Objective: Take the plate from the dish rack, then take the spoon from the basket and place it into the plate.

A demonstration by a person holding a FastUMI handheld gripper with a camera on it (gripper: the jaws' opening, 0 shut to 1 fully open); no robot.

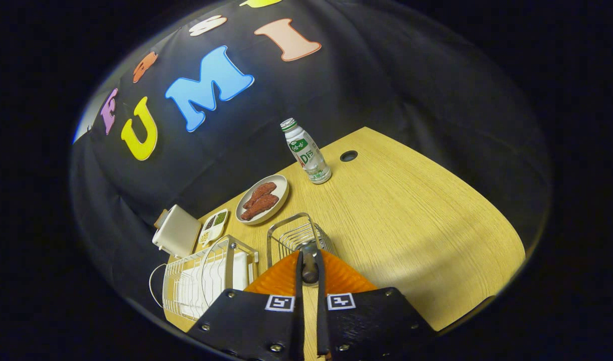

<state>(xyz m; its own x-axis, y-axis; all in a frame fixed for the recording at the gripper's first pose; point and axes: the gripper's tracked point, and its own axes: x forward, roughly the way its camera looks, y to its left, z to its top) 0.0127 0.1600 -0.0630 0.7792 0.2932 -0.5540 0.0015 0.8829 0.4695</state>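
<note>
Fingers [293, 281] of the hand-held gripper [309, 273] pinch a spoon [309, 268], its metal end held between the near-closed tips above an orange plate [336, 276]. Just beyond the tips stands a wire basket [291, 233]. Left of it sits a white dish rack [201, 281]. Farther left lie a white box [176, 231] and a small tray [213, 225]. Beyond the basket, a dish [264, 199] carries sausages [260, 201], and a bottle [306, 151] stands upright farther off on the wooden counter [412, 215].
</note>
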